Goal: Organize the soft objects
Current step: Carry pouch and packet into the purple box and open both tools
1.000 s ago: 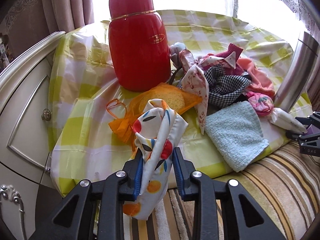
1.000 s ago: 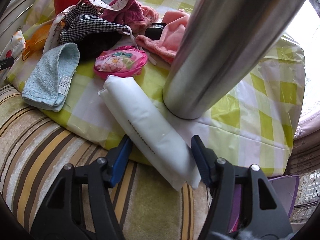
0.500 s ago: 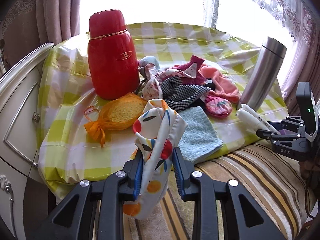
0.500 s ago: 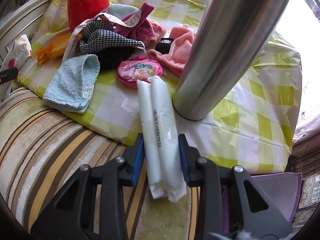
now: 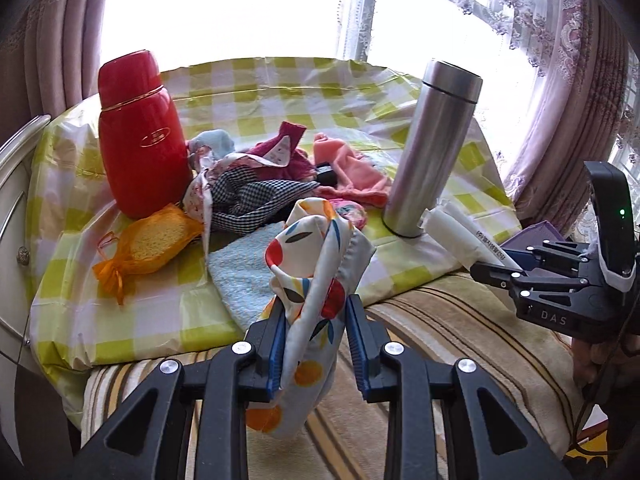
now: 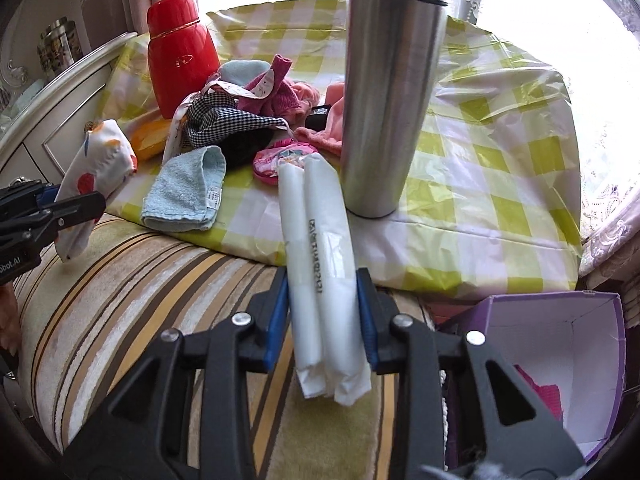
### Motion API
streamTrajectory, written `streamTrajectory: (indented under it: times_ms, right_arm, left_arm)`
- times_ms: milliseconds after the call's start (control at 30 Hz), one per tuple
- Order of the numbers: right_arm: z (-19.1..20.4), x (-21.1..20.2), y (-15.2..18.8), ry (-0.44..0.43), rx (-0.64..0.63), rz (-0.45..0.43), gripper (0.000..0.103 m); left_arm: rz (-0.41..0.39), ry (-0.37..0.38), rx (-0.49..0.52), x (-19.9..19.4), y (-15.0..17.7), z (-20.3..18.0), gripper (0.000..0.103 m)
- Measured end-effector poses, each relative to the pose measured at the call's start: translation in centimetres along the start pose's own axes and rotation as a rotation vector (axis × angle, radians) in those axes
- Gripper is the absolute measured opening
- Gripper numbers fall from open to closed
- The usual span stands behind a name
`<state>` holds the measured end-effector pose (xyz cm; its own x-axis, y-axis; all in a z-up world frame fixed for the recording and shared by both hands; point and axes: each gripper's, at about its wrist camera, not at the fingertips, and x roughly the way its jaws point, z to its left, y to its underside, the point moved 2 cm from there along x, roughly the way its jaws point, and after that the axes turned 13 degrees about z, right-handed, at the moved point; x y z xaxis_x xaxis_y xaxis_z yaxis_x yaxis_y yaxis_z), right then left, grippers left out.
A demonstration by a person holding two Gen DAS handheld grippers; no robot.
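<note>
My left gripper [image 5: 316, 340] is shut on a white fabric pouch with orange, red and blue prints [image 5: 316, 264], held above the striped cushion; the pouch also shows in the right wrist view [image 6: 96, 164]. My right gripper [image 6: 322, 312] is shut on a white plastic-wrapped soft roll pack [image 6: 320, 240], lifted off the checked cloth; the pack also shows in the left wrist view [image 5: 468, 236]. A pile of soft cloths [image 5: 264, 176], a light blue towel [image 6: 184, 192] and a pink pouch [image 6: 280, 160] lie on the cloth.
A red flask [image 5: 142, 132] and a steel flask [image 6: 388, 92] stand on the yellow-green checked cloth [image 6: 500, 160]. An orange mesh bag with a sponge [image 5: 148, 240] lies by the red flask. A purple open box [image 6: 560, 360] sits at lower right. A white cabinet [image 5: 12, 184] is left.
My right gripper closed on the white roll pack and lifted it back from the cloth. Both grippers pulled back and up from the table; the left keeps the pouch.
</note>
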<state>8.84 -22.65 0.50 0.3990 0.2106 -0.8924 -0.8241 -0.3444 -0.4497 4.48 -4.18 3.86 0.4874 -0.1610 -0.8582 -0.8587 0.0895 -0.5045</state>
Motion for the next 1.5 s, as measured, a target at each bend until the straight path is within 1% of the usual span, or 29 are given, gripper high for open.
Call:
streamTrajectory:
  times_ms: [167, 433, 700, 900, 1000, 1067, 1100, 1133, 1167, 1200, 1233, 1267, 1333, 1500]
  right_arm:
    - [-2.6, -1.7, 1.8, -0.003, 0.085, -0.017, 0.036]
    - [-8.8, -5.2, 6.1, 0.053, 0.255, -0.037, 0.036]
    - [-15.4, -8.8, 10.1, 0.153, 0.43, -0.068, 0.036]
    - [-19.4, -10.7, 12.7, 0.222, 0.56, -0.085, 0.037]
    - [-20.8, -11.6, 14.0, 0.26, 0.612, -0.096, 0.037]
    - [-21.6, -12.1, 14.7, 0.274, 0.639, -0.097, 0.037]
    - [-22.0, -12.2, 15.0, 0.28, 0.653, -0.096, 0.038]
    - [-22.4, -12.3, 15.3, 0.286, 0.669, -0.095, 0.041]
    - [-22.8, -12.5, 15.6, 0.292, 0.684, -0.095, 0.05]
    - [-23.1, -12.6, 15.9, 0.299, 0.697, -0.096, 0.056]
    - [-23.3, -12.8, 16.1, 0.304, 0.707, -0.099, 0.067]
    - [-23.4, -12.9, 16.3, 0.307, 0.711, -0.105, 0.071]
    - [-23.5, -12.9, 16.4, 0.309, 0.712, -0.106, 0.073]
    - [-23.0, -12.2, 15.9, 0.294, 0.699, -0.089, 0.073]
  left_arm:
    - [-0.023, 0.074, 0.033, -0.5, -0.6, -2.8, 0.029]
    - [-0.035, 0.221, 0.121, -0.3, -2.2, -9.1, 0.029]
    - [-0.014, 0.36, 0.25, 0.2, -4.1, -16.9, 0.029]
    - [-0.005, 0.425, 0.34, 0.4, -5.7, -22.5, 0.03]
    - [-0.001, 0.456, 0.385, 0.4, -6.3, -25.3, 0.032]
    - [0.004, 0.488, 0.404, 0.1, -6.5, -27.0, 0.039]
    - [0.013, 0.507, 0.412, 0.3, -6.7, -27.7, 0.049]
    - [0.023, 0.52, 0.42, 0.4, -6.7, -28.2, 0.062]
    - [0.025, 0.523, 0.425, 0.5, -6.7, -28.6, 0.068]
    - [0.024, 0.52, 0.423, 0.5, -6.7, -28.7, 0.073]
    - [0.026, 0.52, 0.42, 0.6, -6.7, -28.8, 0.073]
    - [0.03, 0.522, 0.417, 0.9, -6.7, -28.8, 0.073]
    - [0.037, 0.513, 0.409, 1.1, -6.6, -28.2, 0.073]
    - [0.05, 0.474, 0.365, 1.8, -5.9, -26.0, 0.073]
